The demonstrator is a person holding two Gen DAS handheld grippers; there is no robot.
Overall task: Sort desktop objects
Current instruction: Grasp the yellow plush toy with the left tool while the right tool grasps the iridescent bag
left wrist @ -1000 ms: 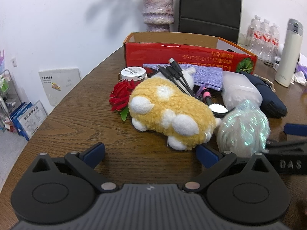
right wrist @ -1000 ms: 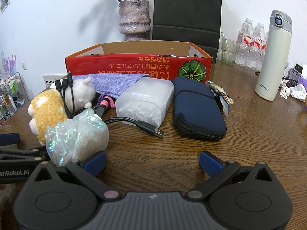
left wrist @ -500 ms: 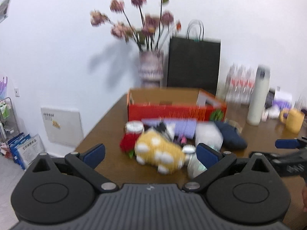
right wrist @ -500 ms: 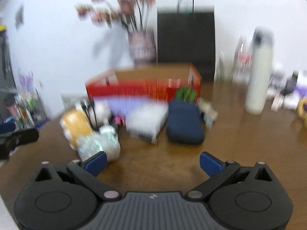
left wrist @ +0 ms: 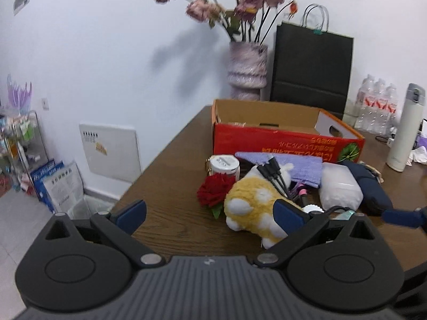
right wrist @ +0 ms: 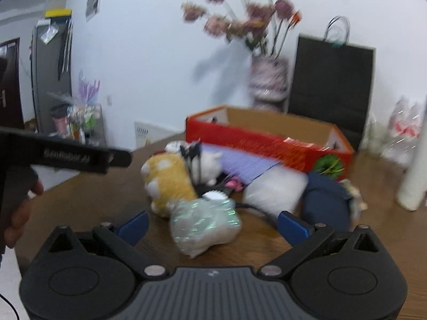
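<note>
Both grippers above the table, jaws wide apart, gripping nothing; clutter piled in front of red box

Left wrist view: left gripper (left wrist: 209, 213) spread wide, empty, over brown table (left wrist: 165, 176); yellow plush (left wrist: 253, 202) beside red rose (left wrist: 214, 193), black cables (left wrist: 275, 174) across it, white jar (left wrist: 224, 164) and purple pouch (left wrist: 291, 165) just before red box (left wrist: 283, 141); right wrist view, blurred: right gripper (right wrist: 212, 225) spread wide, empty; iridescent bag (right wrist: 204, 221) between its fingers, not clamped; white container (right wrist: 275, 189) and navy case (right wrist: 325, 202) behind

A dark wooden table (left wrist: 170, 176) carries a cluster — red cardboard box (left wrist: 283, 144), yellow plush toy (left wrist: 253, 208), red rose (left wrist: 213, 192), white-lidded jar (left wrist: 224, 164), translucent container (left wrist: 340, 189), navy pouch (left wrist: 371, 186) — and, well apart, a white flask (left wrist: 405, 130).
</note>
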